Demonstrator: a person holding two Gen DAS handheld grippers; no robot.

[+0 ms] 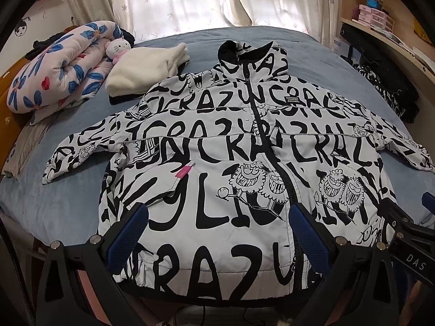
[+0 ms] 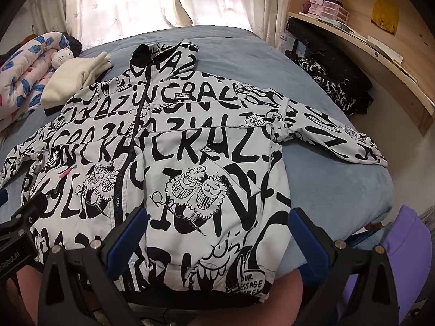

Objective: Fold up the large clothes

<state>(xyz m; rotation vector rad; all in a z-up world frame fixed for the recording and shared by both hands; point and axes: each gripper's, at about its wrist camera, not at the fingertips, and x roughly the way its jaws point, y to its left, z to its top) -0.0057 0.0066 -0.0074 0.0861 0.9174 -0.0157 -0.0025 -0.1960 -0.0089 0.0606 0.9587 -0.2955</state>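
A white jacket with black lettering and cartoon faces [image 1: 217, 146] lies spread flat, front up and zipped, on the blue bed [image 1: 54, 179], sleeves out to both sides. It also shows in the right wrist view [image 2: 190, 141]. My left gripper [image 1: 217, 233] is open and empty, hovering over the jacket's lower hem left of the zipper. My right gripper [image 2: 217, 231] is open and empty over the hem's right half. The right gripper's body shows at the right edge of the left wrist view [image 1: 405, 233].
A rolled floral quilt [image 1: 59, 65], a Hello Kitty plush [image 1: 117, 49] and a folded cream garment [image 1: 146, 68] lie at the bed's far left. A dark patterned garment [image 2: 331, 87] lies by the wooden shelf [image 2: 367, 43] on the right. Curtains hang behind.
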